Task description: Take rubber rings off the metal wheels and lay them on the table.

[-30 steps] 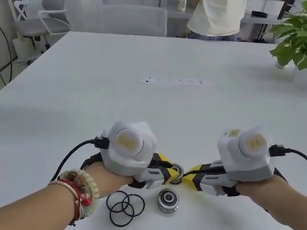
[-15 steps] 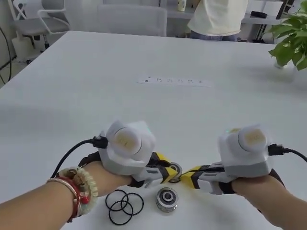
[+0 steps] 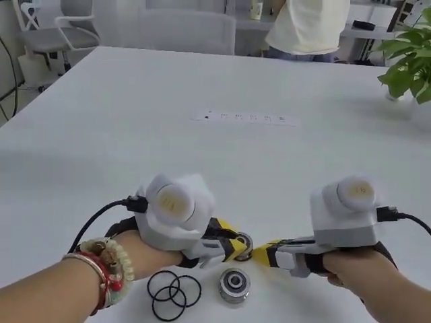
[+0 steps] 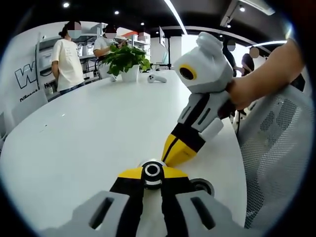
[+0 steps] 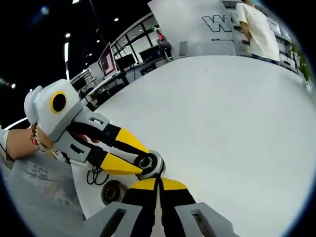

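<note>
My left gripper point(image 3: 237, 247) is shut on a small metal wheel point(image 3: 244, 242), held just above the table; the wheel point(image 4: 152, 171) sits between its yellow tips. My right gripper point(image 3: 264, 254) points at that wheel from the right. Its jaws are shut, with the tips point(image 5: 157, 183) right at the rim of the wheel point(image 5: 149, 164). Whether they pinch a rubber ring I cannot tell. A second metal wheel point(image 3: 234, 284) lies flat on the table below the grippers. Three black rubber rings point(image 3: 174, 289) lie overlapping to its left.
The white table point(image 3: 222, 161) stretches far ahead, with a row of small marks point(image 3: 246, 116) at its middle. A potted plant point(image 3: 407, 57) stands at the far right corner. Chairs point(image 3: 185, 27) and a standing person point(image 3: 306, 27) are beyond the far edge.
My right gripper has sunk and tilted slightly. My left gripper holds the wheel in the same place, and the rings and loose wheel have not moved.
</note>
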A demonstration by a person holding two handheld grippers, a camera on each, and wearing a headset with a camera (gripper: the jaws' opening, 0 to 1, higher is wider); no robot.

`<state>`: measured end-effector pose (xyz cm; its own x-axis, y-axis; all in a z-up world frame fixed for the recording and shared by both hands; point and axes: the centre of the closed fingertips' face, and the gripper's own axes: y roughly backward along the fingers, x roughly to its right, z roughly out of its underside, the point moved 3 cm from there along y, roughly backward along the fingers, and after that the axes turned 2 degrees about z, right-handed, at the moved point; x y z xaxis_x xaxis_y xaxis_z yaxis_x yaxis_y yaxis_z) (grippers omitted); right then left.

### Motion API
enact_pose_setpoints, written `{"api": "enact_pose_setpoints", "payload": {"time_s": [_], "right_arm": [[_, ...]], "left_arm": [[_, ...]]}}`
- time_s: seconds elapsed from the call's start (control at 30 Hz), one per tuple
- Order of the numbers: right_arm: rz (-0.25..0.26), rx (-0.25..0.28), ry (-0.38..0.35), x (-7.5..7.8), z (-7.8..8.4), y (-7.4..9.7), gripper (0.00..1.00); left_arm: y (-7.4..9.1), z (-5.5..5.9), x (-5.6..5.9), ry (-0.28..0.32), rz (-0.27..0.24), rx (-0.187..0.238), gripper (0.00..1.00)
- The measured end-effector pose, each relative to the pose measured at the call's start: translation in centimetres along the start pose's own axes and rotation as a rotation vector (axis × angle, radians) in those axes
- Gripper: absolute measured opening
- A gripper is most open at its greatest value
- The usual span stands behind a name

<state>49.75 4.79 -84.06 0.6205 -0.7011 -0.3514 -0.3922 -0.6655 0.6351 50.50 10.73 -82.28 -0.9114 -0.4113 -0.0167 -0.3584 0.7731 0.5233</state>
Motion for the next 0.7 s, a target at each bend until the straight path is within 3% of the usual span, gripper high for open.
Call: {"api": "enact_pose_setpoints", "payload": {"time_s": [0.27,0.33,0.37,0.43,0.7], "right_arm": [[-0.008,0.021,-0.069,0.1,-0.3,0.3,0.0],[-0.01,0.049,-0.094,0.2,-0.8,0.6,0.0],[-0.037,0.093,-0.123,-0.2,-1.5,0.7,0.0],[-0.015,0.061,-0.097,0.0,-1.0,0.7,0.0],[-0.012,0.067,-0.086,-0.1,-1.1,0.7,0.0]], "left_arm": [[0.0,-0.1,0.0,0.002,-0.003,0.002,0.07],[0.0,0.0,-0.1,0.001,-0.004,0.002,0.07],[0.0,0.0,-0.1,0.003,-0.004,0.002,0.07],[0.0,0.0,-0.1,0.002,-0.005,0.004,0.07],[0.0,0.0,-0.1,-0.002,-0.012,0.005,0.07]]}}
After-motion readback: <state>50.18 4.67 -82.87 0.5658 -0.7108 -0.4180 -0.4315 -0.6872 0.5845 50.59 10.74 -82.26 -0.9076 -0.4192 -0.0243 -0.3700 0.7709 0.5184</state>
